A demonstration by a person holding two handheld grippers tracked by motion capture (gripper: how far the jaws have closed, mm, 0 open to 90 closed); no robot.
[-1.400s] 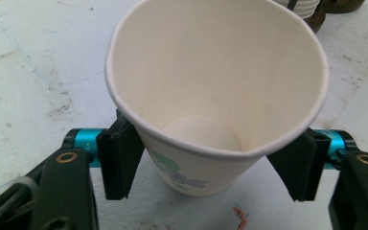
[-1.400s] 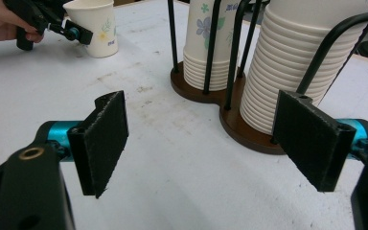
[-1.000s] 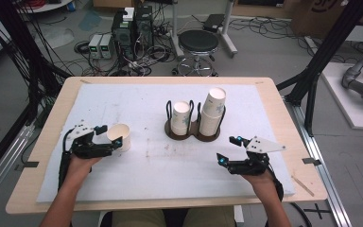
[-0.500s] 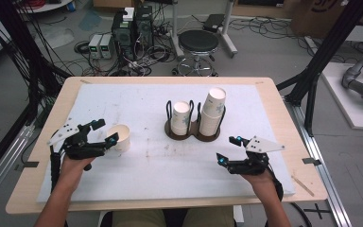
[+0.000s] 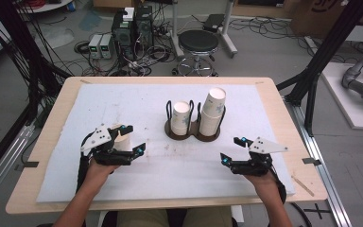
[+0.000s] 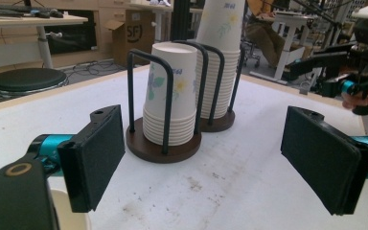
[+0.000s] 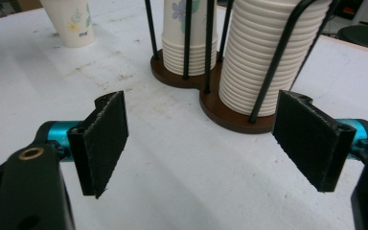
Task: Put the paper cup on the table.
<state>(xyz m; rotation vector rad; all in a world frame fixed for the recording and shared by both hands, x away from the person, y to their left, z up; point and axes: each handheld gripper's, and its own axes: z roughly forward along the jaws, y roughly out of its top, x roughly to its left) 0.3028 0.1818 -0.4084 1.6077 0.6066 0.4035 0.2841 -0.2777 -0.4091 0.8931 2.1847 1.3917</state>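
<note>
A brown two-cage cup holder [image 5: 192,134] stands mid-table. Its left cage holds a short stack of paper cups [image 5: 182,116], its right cage a taller stack [image 5: 213,111]. A single paper cup [image 5: 122,140] stands upright at the left, partly hidden under my left gripper [image 5: 133,138]. That gripper is open and holds nothing. In the left gripper view the cup's rim [image 6: 69,213] lies below the left jaw, outside the gap, and the short stack [image 6: 170,96] is straight ahead. My right gripper [image 5: 231,150] is open and holds nothing, right of and nearer than the holder [image 7: 220,103].
A white mat [image 5: 160,175] covers the wooden table [image 5: 52,123], with bare mat between the two hands. Behind the table stand a black stool [image 5: 198,42], electronics boxes and cables on the floor. Black frame posts flank both sides.
The left gripper drew back to the left, away from the single cup, then swung right again and now sits over it. The cup and the right gripper stayed put.
</note>
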